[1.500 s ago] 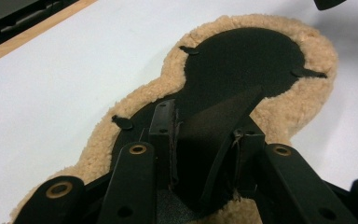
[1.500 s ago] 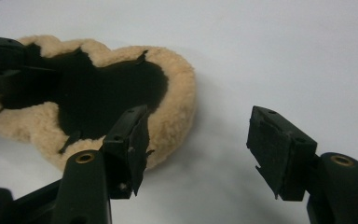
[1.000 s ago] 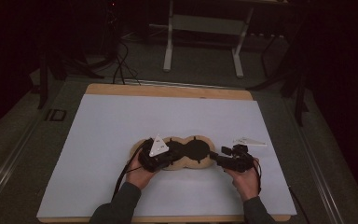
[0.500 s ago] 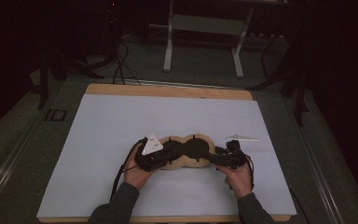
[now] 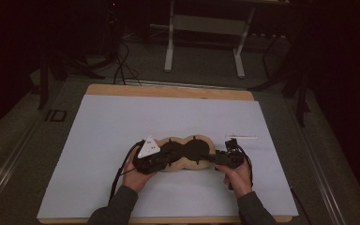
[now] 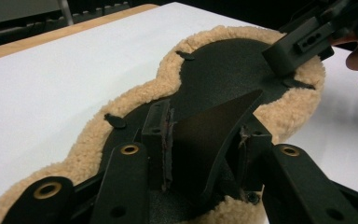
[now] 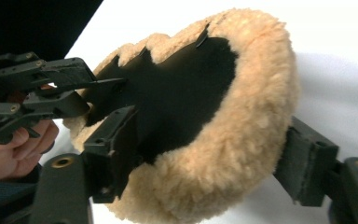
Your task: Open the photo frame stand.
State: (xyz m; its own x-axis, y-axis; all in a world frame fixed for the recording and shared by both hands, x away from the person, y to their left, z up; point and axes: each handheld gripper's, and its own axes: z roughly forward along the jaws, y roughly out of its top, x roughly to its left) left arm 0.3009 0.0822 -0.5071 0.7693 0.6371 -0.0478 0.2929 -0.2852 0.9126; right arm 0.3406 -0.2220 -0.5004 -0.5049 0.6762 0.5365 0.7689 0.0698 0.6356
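Note:
A figure-eight pad (image 5: 201, 139) with a tan fleece rim and a black face lies on the white table cover. My left gripper (image 5: 168, 157) is at its left lobe. In the left gripper view a black flap (image 6: 209, 135) stands bowed between the pads of the left gripper (image 6: 205, 144). Its jaws have just been opening, with the flap still touching both. My right gripper (image 5: 212, 158) has the pad's right end. Its jaws have just been closing, one pad on the black face and one on the fleece (image 7: 242, 140). The right gripper (image 7: 209, 161) holds that edge raised.
A thin white strip (image 5: 242, 137) and a small black piece (image 5: 232, 141) lie on the cover just right of the pad. The white cover (image 5: 122, 122) lies on a wooden tabletop (image 5: 168, 90). Stands and cables are on the dark floor beyond.
The left gripper and its grey plate have shifted slightly left. The right gripper has edged in toward the pad's right end. The pad has barely moved.

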